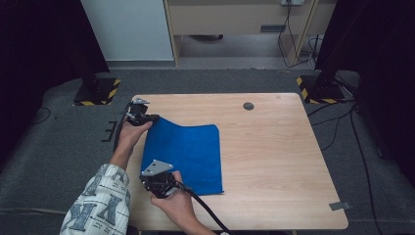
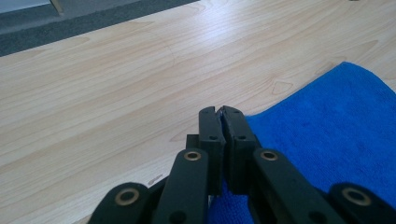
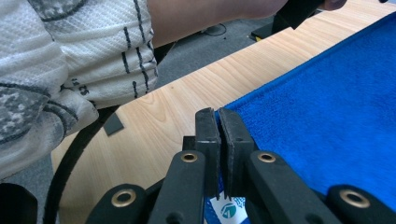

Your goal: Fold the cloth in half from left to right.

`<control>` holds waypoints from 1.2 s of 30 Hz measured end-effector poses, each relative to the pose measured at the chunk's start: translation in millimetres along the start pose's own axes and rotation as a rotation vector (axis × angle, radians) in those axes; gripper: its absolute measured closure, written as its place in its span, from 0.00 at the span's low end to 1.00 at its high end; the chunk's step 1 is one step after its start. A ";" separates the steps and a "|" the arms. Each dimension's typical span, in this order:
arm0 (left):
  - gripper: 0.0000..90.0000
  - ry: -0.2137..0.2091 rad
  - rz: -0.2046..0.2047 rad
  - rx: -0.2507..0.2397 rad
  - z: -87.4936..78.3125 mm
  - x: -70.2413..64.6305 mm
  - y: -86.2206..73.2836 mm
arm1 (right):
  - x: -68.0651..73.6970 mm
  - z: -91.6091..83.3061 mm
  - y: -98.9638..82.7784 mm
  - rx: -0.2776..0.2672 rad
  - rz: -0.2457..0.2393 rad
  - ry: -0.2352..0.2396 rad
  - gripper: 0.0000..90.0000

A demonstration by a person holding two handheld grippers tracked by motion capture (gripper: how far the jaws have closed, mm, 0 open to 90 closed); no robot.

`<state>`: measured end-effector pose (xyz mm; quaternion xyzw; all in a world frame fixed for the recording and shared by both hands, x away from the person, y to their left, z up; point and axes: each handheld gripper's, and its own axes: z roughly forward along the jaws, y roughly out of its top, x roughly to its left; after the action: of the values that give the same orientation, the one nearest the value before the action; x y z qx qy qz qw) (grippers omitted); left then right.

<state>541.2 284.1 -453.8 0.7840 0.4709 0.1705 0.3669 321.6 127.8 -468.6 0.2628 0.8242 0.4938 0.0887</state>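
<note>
I am working a blue cloth (image 1: 188, 156) that is lying on the left half of the table (image 1: 274, 161), its near edge running close to the table's near edge and its left side lifted off the wood where I am holding it. My left claw (image 1: 155, 117) is clamped together on the cloth's far left corner, and in the left gripper view the jaws are standing closed with a sliver of blue (image 2: 327, 135) pinched between them and more of it bunching below. My right claw (image 1: 145, 177) is clamped on the near left corner; in the right gripper view the jaws are pressing together on the cloth's edge (image 3: 327, 121), with a small white label (image 3: 228, 210) peeking out beneath them. I am judging that I am at the start of a fold: both left corners are gripped and raised, and nothing is yet laid over. The next move, as I am reading it, is calling for both hands to be carrying that left edge up and across toward the right edge together, keeping it taut and level so the corners are meeting squarely, and only then letting go. Room is looking generous: the right half of the table is bare wood, with only a small round grommet (image 1: 248, 105) sitting near the far edge, well apart from the cloth. The tight side is the left, where my hands are hanging just beside the table's left edge and my patterned sleeve (image 1: 98, 205) is crowding the near left corner.
</note>
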 end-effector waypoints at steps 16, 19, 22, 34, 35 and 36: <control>0.97 -0.024 0.001 0.014 47.2 -42.4 11.6 | -34.5 -39.8 -35.7 0.009 0.029 -0.067 0.97; 0.97 -0.036 0.005 0.017 52.4 -48.5 12.4 | -35.0 -45.1 -38.5 0.012 0.024 -0.073 0.97; 0.97 -0.040 0.000 0.013 55.9 -53.3 13.3 | -37.1 -51.3 -41.4 0.015 0.019 -0.084 0.97; 0.97 -0.061 0.015 0.013 68.7 -74.7 16.9 | -49.3 -71.0 -55.0 0.012 0.045 -0.113 0.97; 0.97 -0.062 0.014 0.013 69.9 -76.2 17.2 | -50.1 -72.0 -56.2 0.015 0.046 -0.114 0.97; 0.97 -0.062 0.015 0.014 70.7 -77.1 17.5 | -51.0 -73.1 -57.2 0.016 0.048 -0.114 0.97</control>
<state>556.9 183.2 -482.5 0.7948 0.4546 0.1456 0.3746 315.3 23.8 -487.2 0.3109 0.8151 0.4734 0.1217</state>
